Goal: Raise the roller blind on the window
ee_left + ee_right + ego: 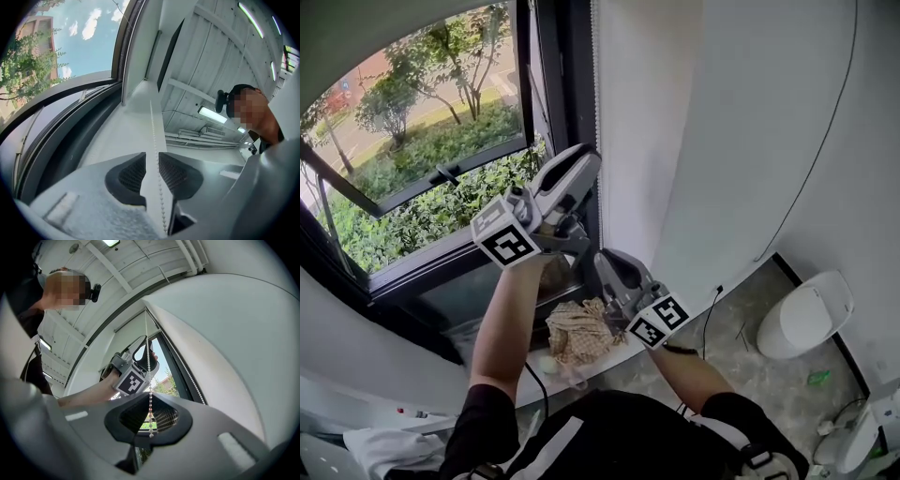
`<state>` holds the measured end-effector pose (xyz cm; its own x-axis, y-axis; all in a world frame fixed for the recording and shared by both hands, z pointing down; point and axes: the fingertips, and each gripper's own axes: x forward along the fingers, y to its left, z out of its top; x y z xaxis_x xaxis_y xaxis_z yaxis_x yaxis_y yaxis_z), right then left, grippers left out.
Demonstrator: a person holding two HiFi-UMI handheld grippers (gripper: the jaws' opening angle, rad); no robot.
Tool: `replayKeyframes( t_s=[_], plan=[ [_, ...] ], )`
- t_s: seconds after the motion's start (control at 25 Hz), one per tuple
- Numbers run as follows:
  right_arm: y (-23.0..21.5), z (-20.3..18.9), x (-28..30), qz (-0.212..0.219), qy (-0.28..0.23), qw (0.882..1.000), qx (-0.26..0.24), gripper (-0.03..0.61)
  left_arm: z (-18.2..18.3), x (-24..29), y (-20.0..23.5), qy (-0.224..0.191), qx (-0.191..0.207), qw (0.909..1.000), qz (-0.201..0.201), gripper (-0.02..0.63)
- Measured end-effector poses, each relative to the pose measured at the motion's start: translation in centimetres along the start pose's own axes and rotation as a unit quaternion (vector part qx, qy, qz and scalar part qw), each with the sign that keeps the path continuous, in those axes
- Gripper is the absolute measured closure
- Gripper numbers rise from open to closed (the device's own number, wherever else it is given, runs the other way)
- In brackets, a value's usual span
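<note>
Window [412,141] | left gripper [151,172] apart around bead chain [152,124] | right gripper [150,422] clamps it; head view hides grip

Crumpled patterned cloth [581,330], white lidded container [806,321], green shrubs outside [422,214]

Both bare forearms reach up and forward, the left arm [508,319] higher than the right arm [689,367]. The left gripper [151,171] tilts upward, its jaws slightly apart, with the bead chain [149,399] running loose through the gap. Just below it, the right gripper [150,422] also tilts upward, its jaws clamped on that chain.
</note>
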<state>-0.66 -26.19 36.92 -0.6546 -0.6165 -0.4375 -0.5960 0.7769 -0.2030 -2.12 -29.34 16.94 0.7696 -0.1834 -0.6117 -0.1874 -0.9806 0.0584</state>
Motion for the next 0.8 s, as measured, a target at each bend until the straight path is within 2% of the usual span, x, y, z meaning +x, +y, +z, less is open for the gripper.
replayKeyframes(
  t_s=[0.2,0.32,0.48,0.56,0.68,0.8],
  plan=[
    [-0.1,-0.1,0.4,-0.001,0.001,1.000,0.000,0.560,-0.6,0.3,-0.1,0.008,-0.009,0.9998,-0.016,0.526],
    [-0.2,-0.1,0.4,-0.001,0.001,1.000,0.001,0.560,-0.5,0.1,-0.1,0.001,-0.013,0.9998,-0.017,0.592],
    [-0.5,0.2,0.2,-0.002,-0.001,1.000,0.001,0.560,-0.5,0.3,-0.3,0.004,-0.012,0.9996,-0.027,0.598],
    [-0.6,0.2,0.2,0.000,-0.001,1.000,-0.002,0.560,-0.3,-0.1,-0.2,-0.017,-0.018,0.9990,-0.037,0.598],
    [-0.6,-0.7,0.1,0.005,0.013,1.000,-0.006,0.560,-0.3,-1.9,0.5,-0.063,-0.050,0.9959,-0.043,0.601],
    [-0.4,-2.9,-0.9,0.004,0.040,0.999,0.008,0.560,-2.0,-3.5,0.3,-0.061,-0.055,0.9960,-0.035,0.601]
  ],
)
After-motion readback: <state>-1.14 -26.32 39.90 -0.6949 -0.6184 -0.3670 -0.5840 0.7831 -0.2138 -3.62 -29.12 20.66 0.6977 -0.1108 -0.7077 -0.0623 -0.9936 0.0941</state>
